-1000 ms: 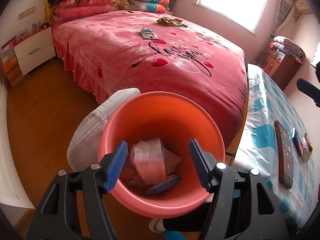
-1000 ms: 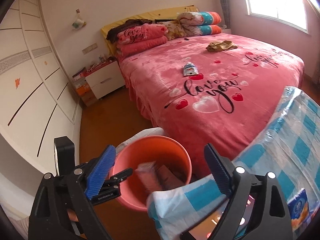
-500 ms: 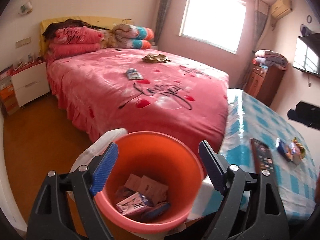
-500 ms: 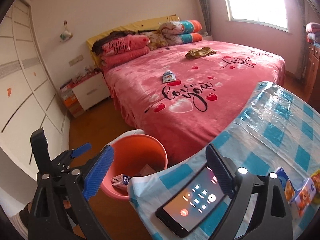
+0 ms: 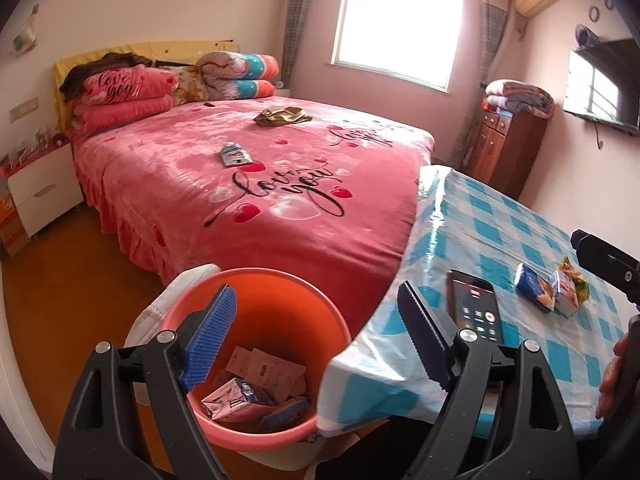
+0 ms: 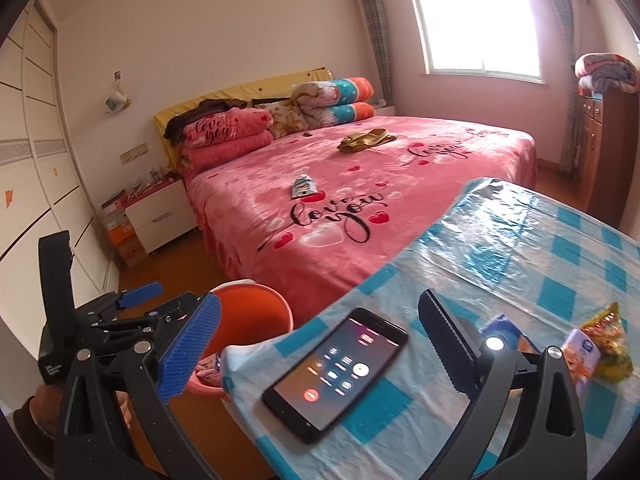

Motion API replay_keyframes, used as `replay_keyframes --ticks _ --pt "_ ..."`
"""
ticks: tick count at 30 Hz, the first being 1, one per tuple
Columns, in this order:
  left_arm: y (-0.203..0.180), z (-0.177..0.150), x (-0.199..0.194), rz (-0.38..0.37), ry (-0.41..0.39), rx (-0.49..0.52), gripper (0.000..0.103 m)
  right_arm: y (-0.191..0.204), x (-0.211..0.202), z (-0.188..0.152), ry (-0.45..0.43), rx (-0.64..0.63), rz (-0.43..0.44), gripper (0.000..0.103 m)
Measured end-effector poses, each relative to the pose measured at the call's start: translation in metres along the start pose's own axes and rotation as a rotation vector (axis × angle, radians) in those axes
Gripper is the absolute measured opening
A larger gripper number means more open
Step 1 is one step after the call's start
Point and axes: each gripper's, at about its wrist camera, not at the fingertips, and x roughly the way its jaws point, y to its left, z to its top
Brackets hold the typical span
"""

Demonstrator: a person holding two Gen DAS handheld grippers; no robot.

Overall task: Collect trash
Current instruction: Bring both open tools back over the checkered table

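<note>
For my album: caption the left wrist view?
Open left gripper above an orange bin of trash beside a checked table.

both wrist views share bed [image 5: 280, 184]

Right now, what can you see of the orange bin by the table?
The bin is a round orange plastic bucket, upright on the wooden floor between the bed and the table corner. It is open-topped, with flattened cartons and wrappers in the bottom. A white cloth lies against its far left side, and the checked tablecloth's corner hangs in front of its right rim.
</note>
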Motion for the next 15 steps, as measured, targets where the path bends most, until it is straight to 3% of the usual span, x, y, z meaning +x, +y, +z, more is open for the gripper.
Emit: replay_keyframes --ticks 15 --pt "-0.064 0.004 -0.015 -0.071 0.005 0.144 0.084 -0.052 -0.035 -0.020 -0.047 0.102 -0.029 0.098"
